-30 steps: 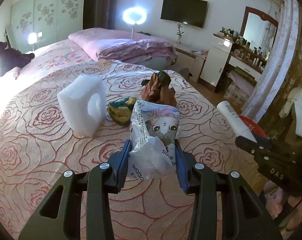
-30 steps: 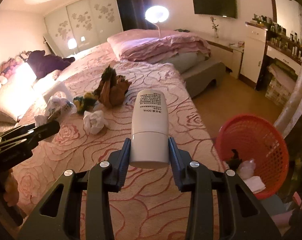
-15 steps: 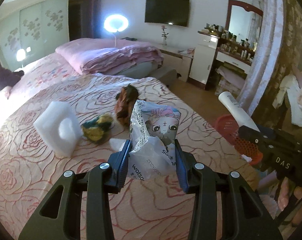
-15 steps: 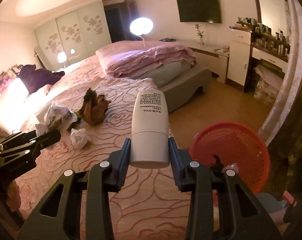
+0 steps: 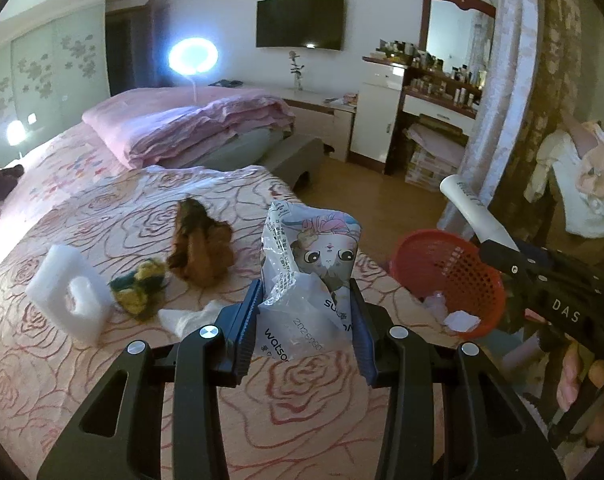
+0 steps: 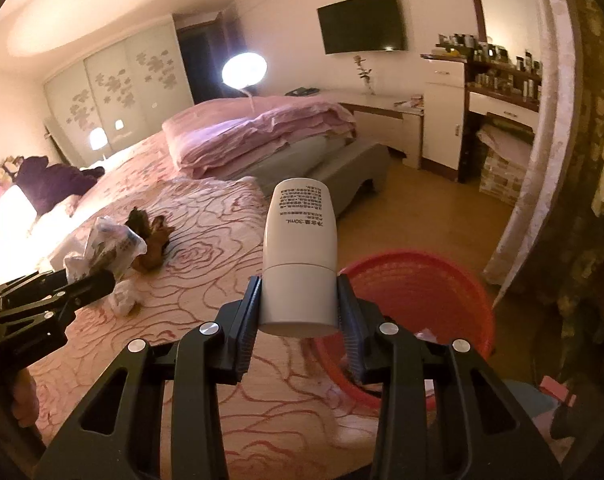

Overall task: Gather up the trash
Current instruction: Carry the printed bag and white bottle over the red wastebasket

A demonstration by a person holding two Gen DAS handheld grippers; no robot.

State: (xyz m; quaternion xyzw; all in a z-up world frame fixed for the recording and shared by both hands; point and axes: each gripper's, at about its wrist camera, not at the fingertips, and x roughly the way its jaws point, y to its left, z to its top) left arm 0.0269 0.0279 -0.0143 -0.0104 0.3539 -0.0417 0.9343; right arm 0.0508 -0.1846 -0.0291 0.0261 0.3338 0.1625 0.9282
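Observation:
My left gripper (image 5: 305, 320) is shut on a crinkled plastic bag with a cartoon cat (image 5: 309, 268), held above the bed's near edge. My right gripper (image 6: 300, 312) is shut on a white tube (image 6: 300, 248), held just left of and above the red mesh basket (image 6: 441, 280). The basket (image 5: 421, 252) stands on the floor beside the bed with some trash inside. On the bed lie a white foam block (image 5: 68, 300), a yellow-green wad (image 5: 138, 284), a brown crumpled paper (image 5: 200, 248) and a white tissue (image 5: 186, 316).
The bed (image 5: 82, 380) has a rose-patterned cover and a folded pink duvet (image 5: 190, 128). A dresser with bottles (image 5: 433, 96) and a curtain (image 5: 501, 100) stand beyond the basket. A ring lamp (image 5: 194, 56) glows at the back.
Both grippers have swung right toward the basket with their loads. The basket has grown larger in both views, and the bed's trash has slid left.

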